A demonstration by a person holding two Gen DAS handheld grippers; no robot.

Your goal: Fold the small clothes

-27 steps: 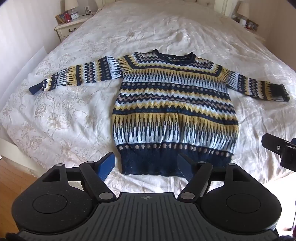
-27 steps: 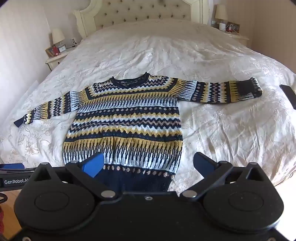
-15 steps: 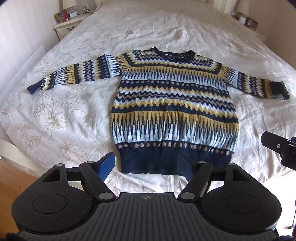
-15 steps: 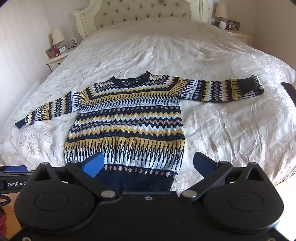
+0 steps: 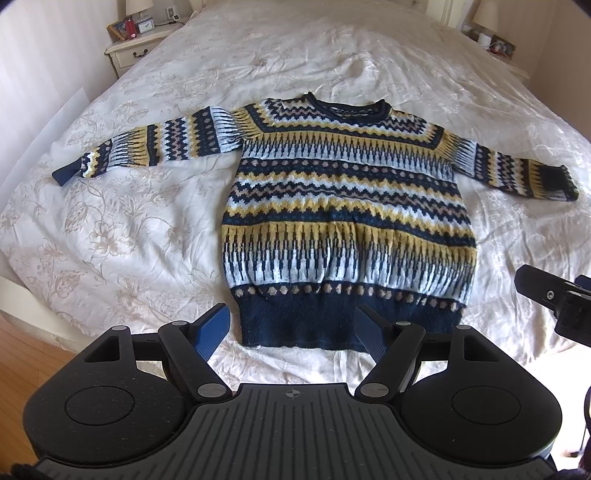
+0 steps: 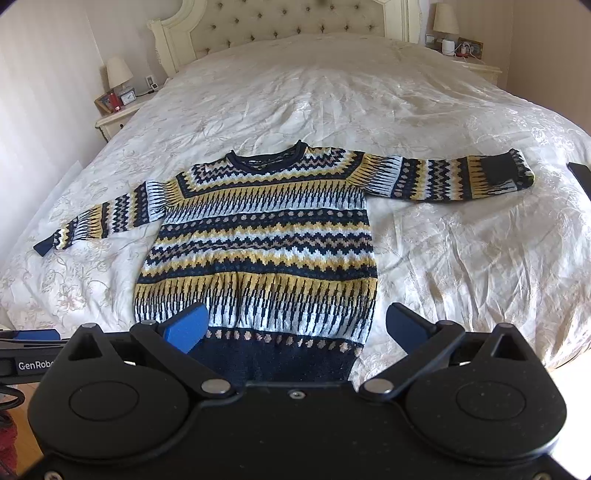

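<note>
A navy, yellow and white patterned sweater (image 5: pixel 343 206) lies flat and face up on the bed, both sleeves spread out sideways; it also shows in the right wrist view (image 6: pixel 258 243). My left gripper (image 5: pixel 293 328) is open and empty, hovering just in front of the navy hem (image 5: pixel 314 325). My right gripper (image 6: pixel 295 325) is open and empty over the hem's right half (image 6: pixel 273 354). The right gripper's tip shows at the left wrist view's right edge (image 5: pixel 554 295).
The bed has a cream floral bedspread (image 6: pixel 461 251) and a tufted headboard (image 6: pixel 280 26). Nightstands with lamps stand at both sides (image 5: pixel 136 48) (image 6: pixel 469 55). A dark flat object (image 6: pixel 581 173) lies at the bed's right edge. Wooden floor (image 5: pixel 26 354) lies left.
Both grippers have eased slightly forward and lower toward the sweater's hem; the sweater sits a little lower in both views. Nothing was grasped.
</note>
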